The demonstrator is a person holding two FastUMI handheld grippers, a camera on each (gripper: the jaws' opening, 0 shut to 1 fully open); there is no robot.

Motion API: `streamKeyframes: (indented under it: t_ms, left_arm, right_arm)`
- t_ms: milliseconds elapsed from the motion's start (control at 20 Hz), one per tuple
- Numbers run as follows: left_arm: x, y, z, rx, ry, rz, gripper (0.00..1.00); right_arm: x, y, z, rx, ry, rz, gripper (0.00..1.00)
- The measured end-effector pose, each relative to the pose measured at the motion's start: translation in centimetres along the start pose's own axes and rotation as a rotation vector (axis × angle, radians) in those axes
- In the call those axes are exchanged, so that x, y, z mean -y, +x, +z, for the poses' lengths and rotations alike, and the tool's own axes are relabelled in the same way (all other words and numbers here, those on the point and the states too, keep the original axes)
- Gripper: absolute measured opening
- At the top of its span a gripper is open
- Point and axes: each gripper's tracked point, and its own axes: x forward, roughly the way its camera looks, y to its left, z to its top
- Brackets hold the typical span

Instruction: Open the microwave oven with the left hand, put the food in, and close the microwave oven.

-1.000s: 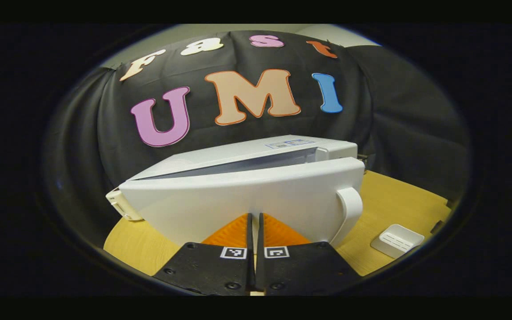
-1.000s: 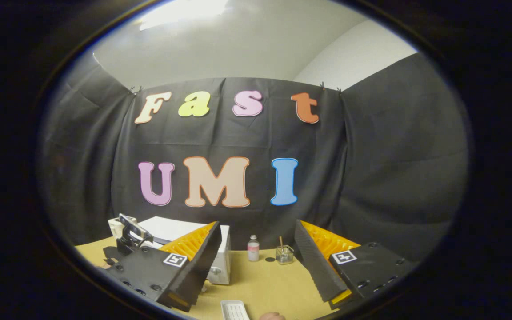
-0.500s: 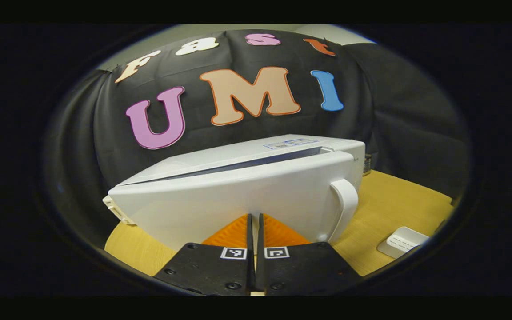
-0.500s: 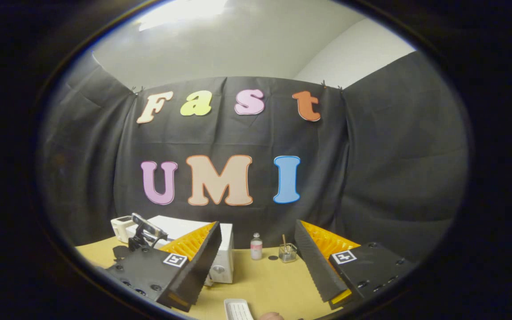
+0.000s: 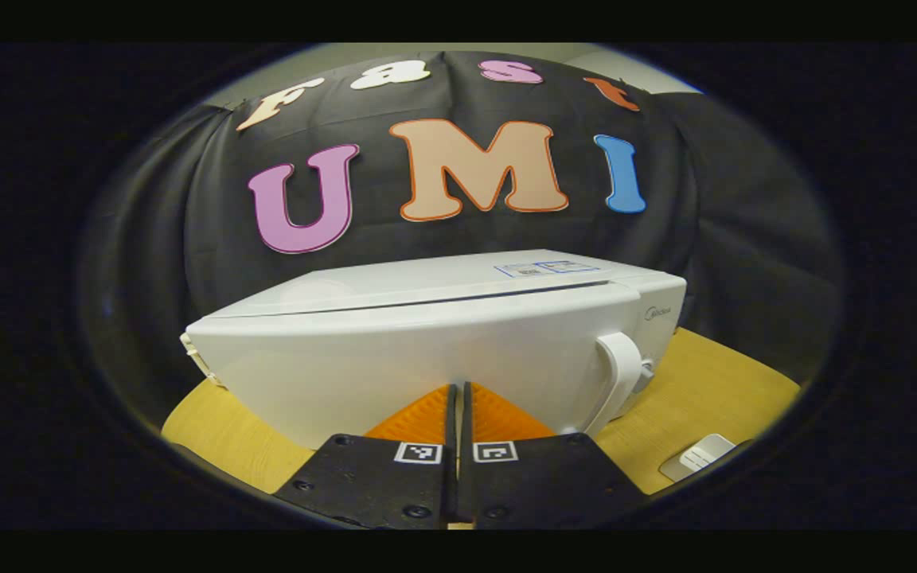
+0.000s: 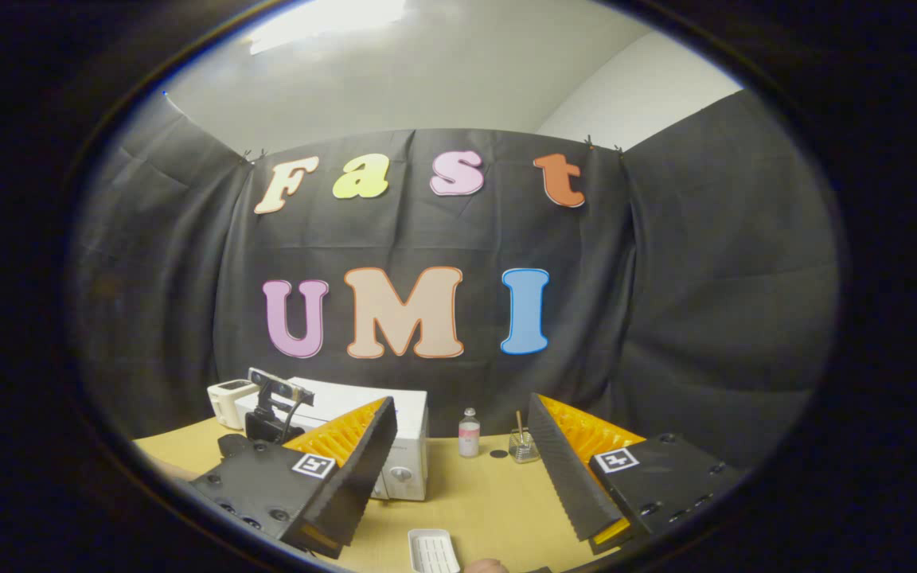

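The white microwave [image 5: 427, 350] stands on the wooden table, and its door lies flush against the body with just a thin seam along the top. The door's handle [image 5: 620, 372] is at its right end. My left gripper [image 5: 458, 391] is shut with nothing between its fingers, and its tips rest against the lower middle of the door. In the right gripper view the microwave [image 6: 409, 446] sits at the left, with the left gripper's camera mount [image 6: 275, 402] in front of it. My right gripper [image 6: 460, 414] hangs open and empty above the table.
A white ridged tray [image 5: 697, 455] lies on the table right of the microwave, near the front edge [image 6: 433, 551]. A small bottle [image 6: 469, 434] and a glass jar with a stick [image 6: 522, 447] stand by the back wall. A fingertip [image 6: 484, 567] shows at the bottom.
The microwave door swung from ajar to flush against the body as my shut left gripper pushed it forward. The right gripper stayed open and barely shifted.
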Motion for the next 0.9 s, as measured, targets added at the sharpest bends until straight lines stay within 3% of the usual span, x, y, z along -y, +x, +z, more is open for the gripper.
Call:
streamKeyframes:
  t_ms: [150, 300, 600, 650, 700, 750, 850, 900]
  left_arm:
    - [0.1, 0.7, -0.8, -0.027, -0.045, 0.013, 0.00]
    - [0.7, 0.5, -0.5, -0.050, 0.001, 0.009, 0.00]
    - [1.6, -4.7, 4.9, 0.075, 0.019, -0.060, 0.02]
    - [1.2, -6.3, 6.2, 0.113, 0.026, -0.059, 0.06]
    - [1.4, -7.6, 7.6, 0.146, 0.022, -0.077, 0.19]
    - [1.6, -9.1, 8.5, 0.171, 0.008, -0.091, 0.24]
    - [1.3, -11.9, 10.4, 0.212, -0.015, -0.092, 0.55]
    - [1.1, -13.2, 11.2, 0.227, -0.017, -0.096, 0.84]
  right_arm:
    - [-0.4, -0.1, -0.5, -0.011, -0.007, 0.012, 0.95]
    - [-0.7, -0.5, -1.0, -0.024, 0.002, 0.020, 0.96]
    - [-1.4, -0.7, -1.6, -0.039, 0.011, 0.038, 0.95]
    - [-1.6, -0.7, -1.6, -0.039, 0.016, 0.045, 0.95]
    - [-1.7, -0.7, -1.7, -0.037, 0.014, 0.050, 0.96]
    - [-1.9, -0.7, -1.7, -0.037, 0.008, 0.060, 0.95]
    - [-2.3, -0.8, -1.9, -0.041, 0.004, 0.083, 0.95]
    - [-2.4, -0.9, -1.9, -0.041, 0.009, 0.094, 0.96]
